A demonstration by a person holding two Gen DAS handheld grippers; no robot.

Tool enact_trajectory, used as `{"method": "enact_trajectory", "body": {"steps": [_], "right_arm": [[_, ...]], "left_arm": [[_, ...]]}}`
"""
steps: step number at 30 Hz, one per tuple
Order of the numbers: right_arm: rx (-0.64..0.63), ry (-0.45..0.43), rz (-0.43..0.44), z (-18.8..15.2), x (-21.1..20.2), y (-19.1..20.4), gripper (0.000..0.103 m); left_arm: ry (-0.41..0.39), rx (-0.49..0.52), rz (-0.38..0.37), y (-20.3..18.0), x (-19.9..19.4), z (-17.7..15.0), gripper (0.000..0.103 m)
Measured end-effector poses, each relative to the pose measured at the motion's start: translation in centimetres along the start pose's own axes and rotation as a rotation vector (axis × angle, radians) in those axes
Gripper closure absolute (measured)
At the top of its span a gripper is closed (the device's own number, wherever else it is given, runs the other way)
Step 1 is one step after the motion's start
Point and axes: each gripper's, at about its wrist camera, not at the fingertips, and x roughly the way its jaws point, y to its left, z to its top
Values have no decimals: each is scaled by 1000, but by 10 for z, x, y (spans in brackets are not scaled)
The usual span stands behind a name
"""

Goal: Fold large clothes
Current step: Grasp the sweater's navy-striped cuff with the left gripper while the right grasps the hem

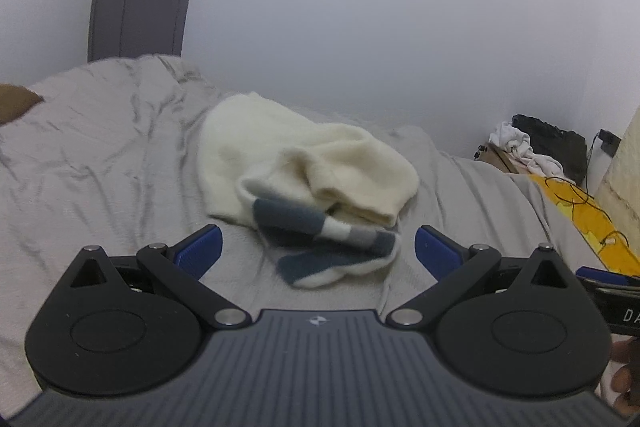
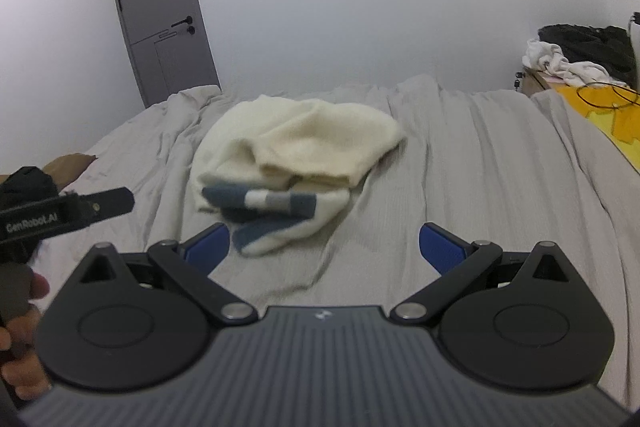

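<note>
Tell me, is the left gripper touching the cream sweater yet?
Apart. The left wrist view shows the left gripper open, bare grey bedsheet between its blue fingertips and the sweater.

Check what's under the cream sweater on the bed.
The cream sweater lies bunched on the grey bedsheet, with its blue-striped part at the near edge. Only sheet shows around it; whatever lies beneath the folds is covered.

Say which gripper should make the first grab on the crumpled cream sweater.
Probably the left gripper: its open fingers frame the cream sweater's blue-striped near edge. The right gripper, also open, points mostly at bare sheet beside it.
</note>
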Motion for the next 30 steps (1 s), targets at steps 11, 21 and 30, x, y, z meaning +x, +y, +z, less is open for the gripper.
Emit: {"method": "enact_trajectory", "body": {"steps": [11,21,30], "right_arm": [[-55,127,54,22,150,-9,3],[-87,109,45,19,287,-36,30],[-149,-63,-62,21,340,-44,58]], "left_arm": [[53,-99,-62,29,132,-6,1],[66,-187,-129,65,222,-24,7],[92,-201,-53,64,281,-33,11]]}}
